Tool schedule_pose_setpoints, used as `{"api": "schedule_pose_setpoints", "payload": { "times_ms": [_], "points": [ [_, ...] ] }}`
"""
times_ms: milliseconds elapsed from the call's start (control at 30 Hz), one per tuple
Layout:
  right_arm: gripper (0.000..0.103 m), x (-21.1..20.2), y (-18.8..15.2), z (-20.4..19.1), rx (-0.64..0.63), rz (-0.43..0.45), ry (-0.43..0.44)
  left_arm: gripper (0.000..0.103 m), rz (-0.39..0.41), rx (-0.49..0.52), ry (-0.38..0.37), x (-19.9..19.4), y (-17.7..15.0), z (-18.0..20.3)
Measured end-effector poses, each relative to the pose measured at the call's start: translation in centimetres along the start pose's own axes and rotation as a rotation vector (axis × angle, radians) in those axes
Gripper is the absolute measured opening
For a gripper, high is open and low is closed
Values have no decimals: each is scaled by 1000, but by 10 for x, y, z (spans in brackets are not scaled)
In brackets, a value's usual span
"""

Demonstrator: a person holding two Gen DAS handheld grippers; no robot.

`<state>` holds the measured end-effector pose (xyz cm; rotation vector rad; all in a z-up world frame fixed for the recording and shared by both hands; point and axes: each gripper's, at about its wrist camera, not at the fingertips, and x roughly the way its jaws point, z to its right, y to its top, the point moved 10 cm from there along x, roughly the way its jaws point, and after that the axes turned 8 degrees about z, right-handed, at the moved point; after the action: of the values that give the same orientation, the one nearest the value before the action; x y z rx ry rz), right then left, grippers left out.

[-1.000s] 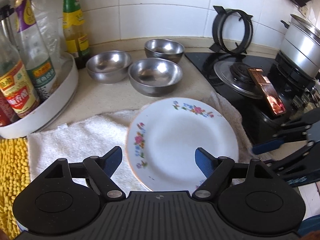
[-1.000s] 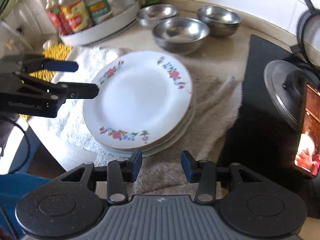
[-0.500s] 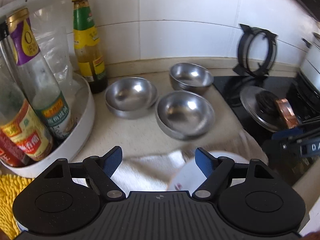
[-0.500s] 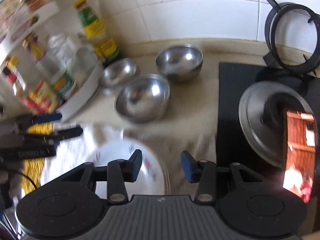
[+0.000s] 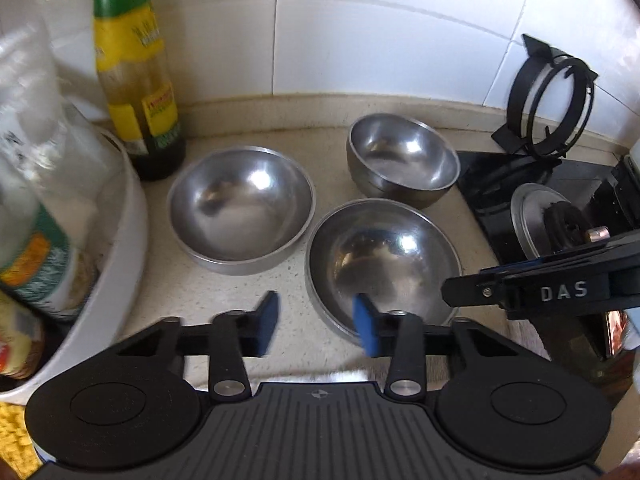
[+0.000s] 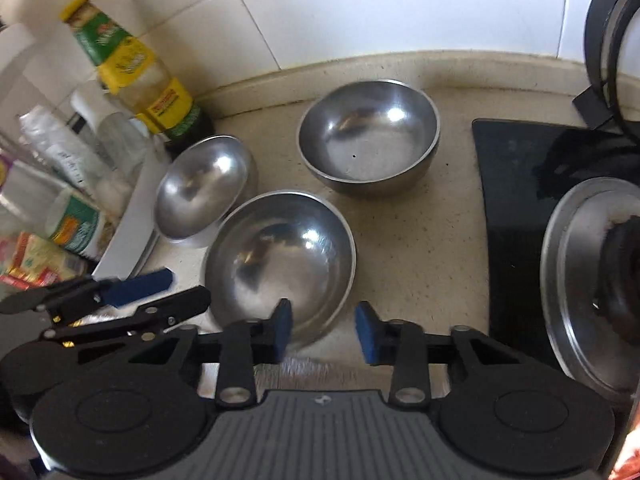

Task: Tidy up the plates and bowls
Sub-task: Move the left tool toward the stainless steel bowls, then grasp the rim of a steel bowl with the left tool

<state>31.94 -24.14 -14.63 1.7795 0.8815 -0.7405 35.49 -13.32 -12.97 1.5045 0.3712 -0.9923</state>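
Left wrist view: three steel bowls sit apart on the counter [image 5: 248,292], the near bowl [image 5: 380,264], the left bowl [image 5: 240,208] and the back bowl [image 5: 404,160], none nested yet, so the bowl sorting looks still to do. No plates show here. The left gripper [image 5: 316,324] has just been closing; its jaws stand narrowed around the near bowl's rim, not visibly pressing it. The right gripper [image 5: 520,288] reads "DAS". The bottle [image 5: 136,64] label is too blurred to read.

Right wrist view: the right gripper [image 6: 322,326] has also just narrowed, gripping nothing, its left pad over the near bowl [image 6: 280,256].
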Motion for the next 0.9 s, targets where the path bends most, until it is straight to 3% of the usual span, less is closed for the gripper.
{"api": "schedule_pose_setpoints", "payload": {
  "times_ms": [33,100,200,400,600,733,900],
  "points": [
    [39,6,0,2,-2,-8,-12,32,-26,-16,-11,9,-2,-2],
    [34,13,1,5,8,-9,-6,30,-63,-23,-27,23,-7,-1],
    [34,12,1,7,16,-28,2,30,-61,8,-12,30,-7,1],
    [34,-10,-12,7,-2,-85,32,30,-43,18,-74,3,-6,4],
    [36,8,-16,9,12,-121,21,30,-97,9,-75,18,-20,4],
    [36,-17,1,12,-66,-63,-24,35,-34,-30,-80,-1,-9,-9],
    [36,-34,47,3,-103,24,-5,40,56,-118,-3,-22,12,-42]
  ]
}}
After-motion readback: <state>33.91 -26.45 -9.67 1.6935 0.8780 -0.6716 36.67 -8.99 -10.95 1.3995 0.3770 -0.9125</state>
